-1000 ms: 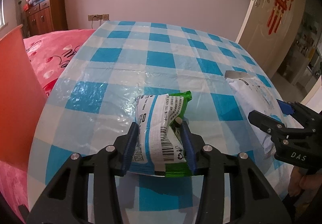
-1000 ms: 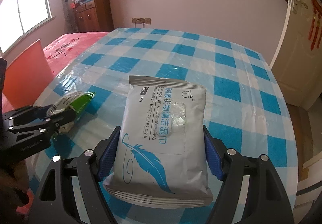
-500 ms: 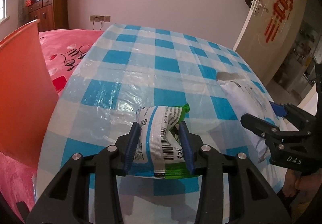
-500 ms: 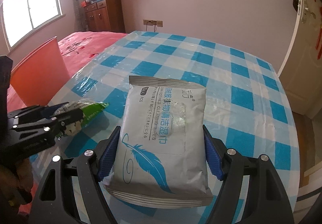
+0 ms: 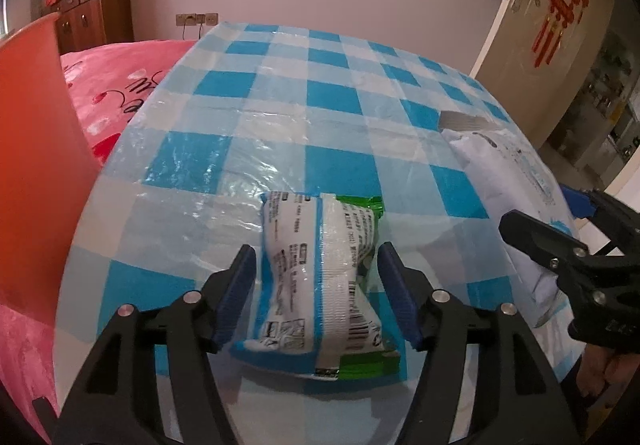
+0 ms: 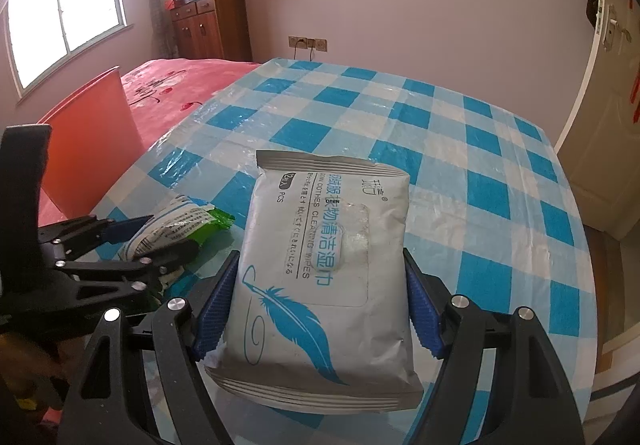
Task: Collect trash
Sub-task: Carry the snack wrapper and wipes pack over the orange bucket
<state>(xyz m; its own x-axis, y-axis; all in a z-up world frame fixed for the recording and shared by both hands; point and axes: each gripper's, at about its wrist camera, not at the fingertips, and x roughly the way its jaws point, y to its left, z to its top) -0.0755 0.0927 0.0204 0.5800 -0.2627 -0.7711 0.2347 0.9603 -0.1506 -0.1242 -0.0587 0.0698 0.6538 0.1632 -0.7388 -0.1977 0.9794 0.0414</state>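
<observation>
Left gripper (image 5: 316,297) jaws widened off snack packet (image 5: 320,273) (lying loose) — right gripper (image 6: 320,305) clamps wipes pack (image 6: 320,269).

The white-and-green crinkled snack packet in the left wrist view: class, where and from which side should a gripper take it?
Grip the white-and-green crinkled snack packet across its pinched waist, coming along its length from the barcode end. It narrows there, lies flat on the checked tablecloth, and the left gripper already straddles it.

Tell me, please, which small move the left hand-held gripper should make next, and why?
Probably close the left hand-held gripper on the snack packet. Its blue pads stand on either side of the packet with a small gap, so it seems not gripped. The right hand-held gripper already clamps the wipes pack, and the orange bin waits at the left.
</observation>
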